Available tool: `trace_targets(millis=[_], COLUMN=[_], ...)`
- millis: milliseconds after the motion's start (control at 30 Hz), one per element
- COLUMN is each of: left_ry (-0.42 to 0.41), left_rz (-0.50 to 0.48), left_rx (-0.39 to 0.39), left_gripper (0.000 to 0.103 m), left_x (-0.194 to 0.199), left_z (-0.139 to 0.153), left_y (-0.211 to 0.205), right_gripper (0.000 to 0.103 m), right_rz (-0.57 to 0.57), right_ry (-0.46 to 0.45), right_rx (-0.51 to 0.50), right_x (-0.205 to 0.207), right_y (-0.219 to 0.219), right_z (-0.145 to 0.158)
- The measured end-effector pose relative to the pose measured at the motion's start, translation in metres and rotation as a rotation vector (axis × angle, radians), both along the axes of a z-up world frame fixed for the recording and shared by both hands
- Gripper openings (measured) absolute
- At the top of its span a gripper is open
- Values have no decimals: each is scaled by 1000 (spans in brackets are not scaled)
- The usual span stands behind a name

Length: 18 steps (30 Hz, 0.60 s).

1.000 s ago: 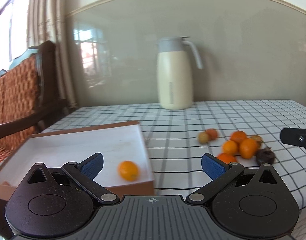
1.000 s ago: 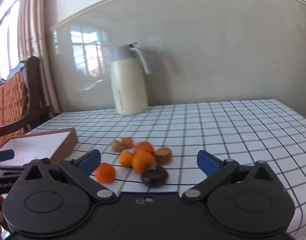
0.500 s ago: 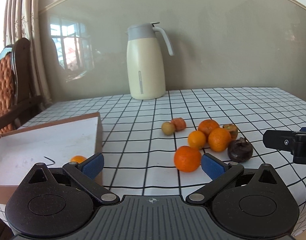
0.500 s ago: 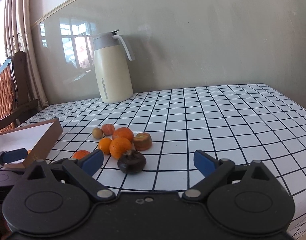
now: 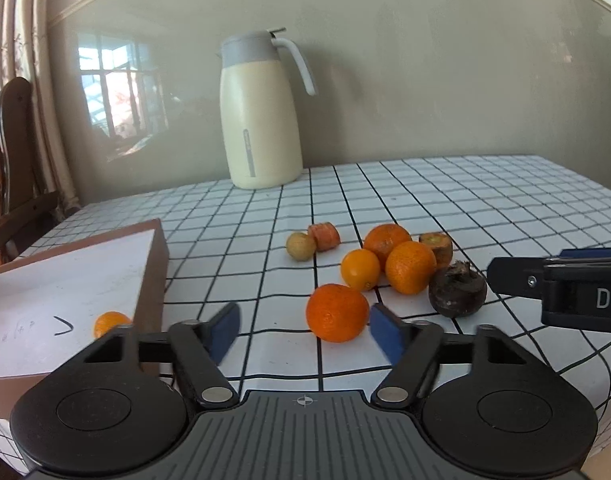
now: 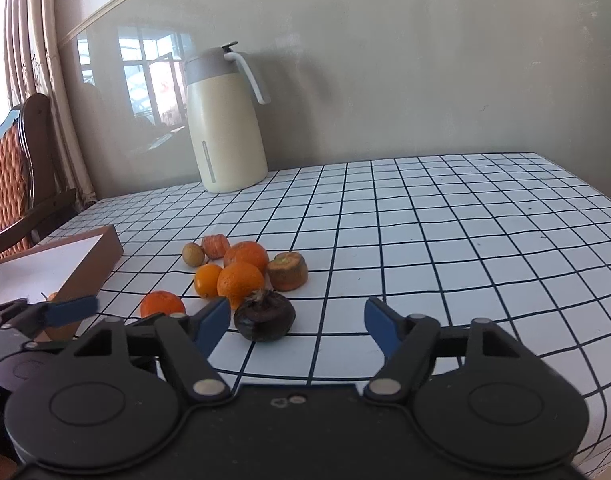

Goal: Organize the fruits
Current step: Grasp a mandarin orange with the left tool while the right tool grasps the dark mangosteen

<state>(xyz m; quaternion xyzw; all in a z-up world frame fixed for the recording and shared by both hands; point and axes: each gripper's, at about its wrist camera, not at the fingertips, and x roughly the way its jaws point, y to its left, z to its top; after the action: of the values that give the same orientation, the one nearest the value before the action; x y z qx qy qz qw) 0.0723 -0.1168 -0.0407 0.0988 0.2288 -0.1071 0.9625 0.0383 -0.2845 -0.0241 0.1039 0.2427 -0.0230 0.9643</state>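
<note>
The left gripper [image 5: 305, 330] sat low centre, jaws apart, the nearest orange [image 5: 336, 313] between its blue pads, unclamped. One small orange [image 5: 111, 323] lay in the box [image 5: 153, 276] at lower left. The right gripper [image 6: 297, 322] hung spread wide too, the dark fruit [image 6: 264, 316] just beside its left pad, the other fruits [image 6: 241, 276] clustered mid-frame.

Both wrist cams sat low, looking forward past their blue-padded fingers, sharing the orange fruit cluster [image 5: 389, 264] [image 6: 241, 272] just ahead.
</note>
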Motion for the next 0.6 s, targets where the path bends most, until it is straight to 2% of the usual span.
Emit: trace_targets(millis=[67, 167, 300, 367, 600], left_ry=[10, 4, 11, 28, 39], left_rz=[-2, -6, -17, -23, -17], left_rx=[-2, -1, 7, 4, -32], left_gripper=[65, 63, 60, 45, 39], left_x=[3, 4, 10, 13, 18], left_z=[-2, -3, -8, -10, -15], left_y=[-3, -7, -14, -17, -17], right_gripper=[62, 54, 53, 53, 52], right_rz=[2, -1, -5, -8, -16], right_ry=[5, 11, 16, 19, 40], right_rx=[1, 11, 26, 27, 45], right_x=[3, 8, 14, 16, 29], right_y=[1, 2, 3, 3, 6], right_z=[-1, -2, -4, -5, -11])
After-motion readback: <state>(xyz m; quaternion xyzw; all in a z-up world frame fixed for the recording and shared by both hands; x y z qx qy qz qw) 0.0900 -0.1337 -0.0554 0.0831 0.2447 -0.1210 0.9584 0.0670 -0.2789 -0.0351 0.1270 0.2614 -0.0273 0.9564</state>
